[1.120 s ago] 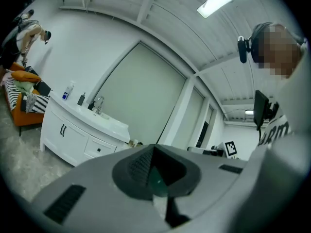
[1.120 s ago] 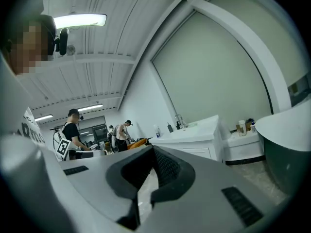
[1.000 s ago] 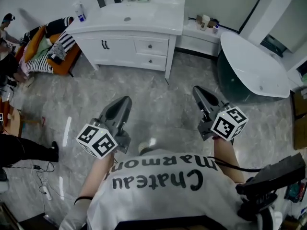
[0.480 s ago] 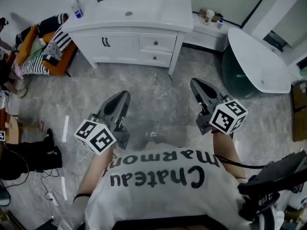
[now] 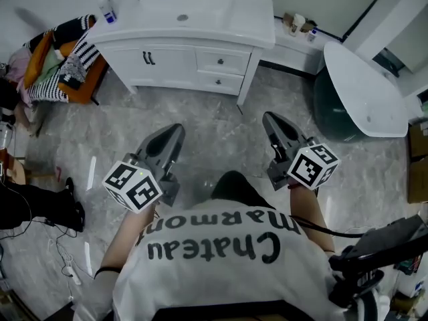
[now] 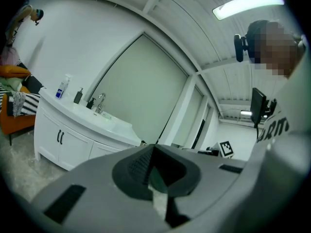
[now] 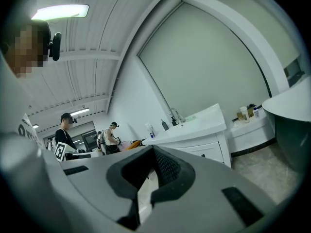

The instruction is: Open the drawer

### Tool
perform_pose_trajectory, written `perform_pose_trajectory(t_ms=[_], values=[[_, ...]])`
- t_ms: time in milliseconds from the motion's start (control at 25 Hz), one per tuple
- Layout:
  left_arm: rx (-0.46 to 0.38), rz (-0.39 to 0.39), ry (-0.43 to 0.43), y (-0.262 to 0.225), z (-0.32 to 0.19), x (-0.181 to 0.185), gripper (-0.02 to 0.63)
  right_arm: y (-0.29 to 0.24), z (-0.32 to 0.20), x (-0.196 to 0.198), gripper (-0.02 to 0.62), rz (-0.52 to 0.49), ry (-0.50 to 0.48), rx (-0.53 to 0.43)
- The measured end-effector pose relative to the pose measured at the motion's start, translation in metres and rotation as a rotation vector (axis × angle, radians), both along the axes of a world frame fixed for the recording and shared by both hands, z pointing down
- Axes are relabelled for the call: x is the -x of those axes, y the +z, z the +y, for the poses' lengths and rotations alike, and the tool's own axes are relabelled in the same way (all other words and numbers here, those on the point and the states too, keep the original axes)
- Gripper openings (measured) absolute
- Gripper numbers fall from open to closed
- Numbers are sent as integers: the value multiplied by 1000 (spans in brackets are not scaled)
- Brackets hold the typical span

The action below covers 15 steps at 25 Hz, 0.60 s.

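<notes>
A white vanity (image 5: 180, 29) with a sink stands at the far side of the marble floor. Its two small drawers, the upper drawer (image 5: 223, 61) and the lower drawer (image 5: 217, 81), sit shut at its right end, each with a small knob. My left gripper (image 5: 176, 132) and right gripper (image 5: 269, 120) are held out over the floor, both well short of the vanity and pointing toward it. Both are shut with nothing between the pads. The left gripper (image 6: 154, 147) sees the vanity (image 6: 73, 130) at lower left. The right gripper (image 7: 154, 149) sees the drawers (image 7: 206, 152) ahead.
A white bathtub (image 5: 364, 89) stands at the right, and a low shelf with bottles (image 5: 294, 42) sits between it and the vanity. An orange seat piled with striped clothes (image 5: 63, 62) is left of the vanity. A person's dark legs (image 5: 27, 206) and cables (image 5: 63, 259) are at the left.
I have walked closer to the vanity, and both grippers came forward with me, still shut. A dark knee now shows between them.
</notes>
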<state>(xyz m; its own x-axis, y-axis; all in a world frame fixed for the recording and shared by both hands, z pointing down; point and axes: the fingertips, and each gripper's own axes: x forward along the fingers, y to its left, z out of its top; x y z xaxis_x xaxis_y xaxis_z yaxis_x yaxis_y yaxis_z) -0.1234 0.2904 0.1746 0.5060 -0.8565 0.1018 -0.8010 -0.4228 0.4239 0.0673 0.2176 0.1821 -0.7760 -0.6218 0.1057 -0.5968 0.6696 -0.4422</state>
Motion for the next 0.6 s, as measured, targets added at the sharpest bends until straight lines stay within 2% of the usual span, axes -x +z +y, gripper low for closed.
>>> perform_pose_trajectory(t_ms=[200, 400, 520, 600], values=[[18, -6, -4, 15, -26, -6, 8, 14, -27, 11, 3, 2, -42, 16], [51, 11, -20, 32, -72, -7, 8, 34, -84, 24, 3, 18, -76, 48], [60, 15, -24, 37, -105, -7, 8, 42, -125, 34, 3, 81, -106, 33], [76, 11, -30, 41, -128, -5, 8, 44, -149, 42, 3, 156, -144, -9]])
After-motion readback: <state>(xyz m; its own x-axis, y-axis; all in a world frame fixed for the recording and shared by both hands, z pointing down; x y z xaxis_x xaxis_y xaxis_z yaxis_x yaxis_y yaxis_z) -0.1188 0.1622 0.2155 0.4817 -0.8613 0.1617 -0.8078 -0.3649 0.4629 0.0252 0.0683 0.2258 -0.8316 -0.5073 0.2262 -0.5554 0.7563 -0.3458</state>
